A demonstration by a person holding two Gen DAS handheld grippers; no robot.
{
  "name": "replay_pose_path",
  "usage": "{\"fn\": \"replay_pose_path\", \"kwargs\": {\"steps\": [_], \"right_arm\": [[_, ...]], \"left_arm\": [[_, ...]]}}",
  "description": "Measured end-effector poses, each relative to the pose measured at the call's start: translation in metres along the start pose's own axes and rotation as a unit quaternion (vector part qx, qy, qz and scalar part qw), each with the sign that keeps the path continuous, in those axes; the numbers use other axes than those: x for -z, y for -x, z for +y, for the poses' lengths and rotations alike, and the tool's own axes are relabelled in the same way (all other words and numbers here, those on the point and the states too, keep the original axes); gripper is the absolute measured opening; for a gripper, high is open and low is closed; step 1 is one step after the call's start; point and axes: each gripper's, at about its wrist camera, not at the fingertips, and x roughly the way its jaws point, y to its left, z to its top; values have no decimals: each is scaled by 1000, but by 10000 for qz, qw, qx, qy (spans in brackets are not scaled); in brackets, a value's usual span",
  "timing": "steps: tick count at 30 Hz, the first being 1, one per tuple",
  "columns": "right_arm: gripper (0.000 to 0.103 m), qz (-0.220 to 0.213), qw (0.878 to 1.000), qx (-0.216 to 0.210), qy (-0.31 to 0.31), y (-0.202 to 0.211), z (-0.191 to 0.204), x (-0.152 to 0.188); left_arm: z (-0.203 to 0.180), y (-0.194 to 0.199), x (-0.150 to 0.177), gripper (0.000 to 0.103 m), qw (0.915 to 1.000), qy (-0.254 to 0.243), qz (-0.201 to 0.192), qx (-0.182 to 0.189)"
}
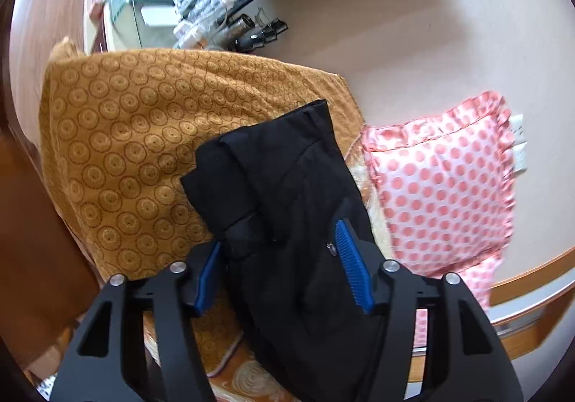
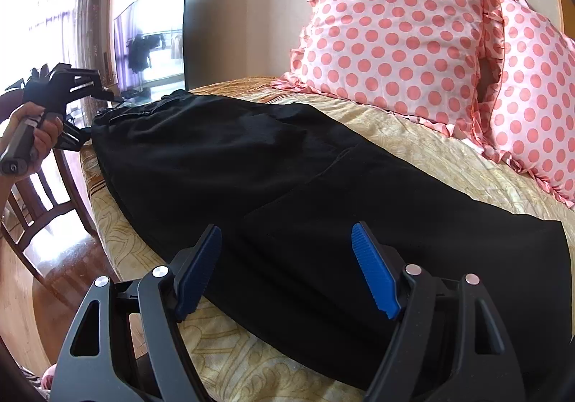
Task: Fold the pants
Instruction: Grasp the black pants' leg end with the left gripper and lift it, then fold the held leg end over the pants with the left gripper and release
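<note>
Left wrist view
- Left gripper (image 1: 278, 267): jaws spread wide, the blue pads (image 1: 350, 263) on either side of a bunched end of cloth; whether the pads press the cloth cannot be told.
- Pants (image 1: 287, 193): black, end folded into layered thick ridges, lying between the fingers and running away from the camera over the bed.
- Bedspread (image 1: 136, 136): mustard cloth printed with rings, under and to the left of the pants.
- Pillow (image 1: 442, 186): pink-dotted with a frilled edge, just right of the pants, against the wall.
- Clutter (image 1: 222, 14): binder clips and small packets on a glass-topped table beyond the bed.

Right wrist view
- Right gripper (image 2: 285, 267): jaws wide apart, hovering low over the near end of the pants (image 2: 287, 165), nothing between the pads.
- Pants: spread long and fairly flat along the bed, near end under the right gripper, far end at the left gripper (image 2: 68, 93).
- Left gripper: held by a hand (image 2: 36, 132) at the far corner of the bed, touching the pants' edge; jaw spread unclear from here.
- Pillows (image 2: 395, 39): two pink-dotted ones upright against the wall, beside the pants.
- Chair (image 2: 39, 197): dark wood, beside the bed at left.
</note>
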Motion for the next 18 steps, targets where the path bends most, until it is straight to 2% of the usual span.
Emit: {"fn": "replay_pose_path", "kwargs": {"steps": [1, 3, 4, 8, 11, 15, 18], "right_arm": [[77, -13, 10000, 14, -23, 1, -1, 0], [77, -64, 9999, 40, -93, 5, -5, 2], [77, -102, 9998, 56, -134, 8, -8, 3], [78, -212, 9992, 202, -289, 23, -22, 8], [80, -289, 9979, 369, -456, 36, -38, 12], [88, -321, 9946, 684, -718, 53, -62, 21], [89, -304, 9912, 858, -962, 64, -81, 31]], "left_arm": [[0, -1, 1, 37, 9999, -58, -36, -78], [-3, -4, 3, 21, 9995, -192, -142, -228], [-7, -3, 4, 17, 9989, -333, -194, -259], [-29, 4, 11, 12, 9946, -899, -434, -287], [-60, 14, 20, 11, 9874, -1419, -640, -274], [-120, 18, 48, 11, 9701, -2312, -718, -152], [-164, 16, 78, 11, 9542, -2925, -625, 76]]}}
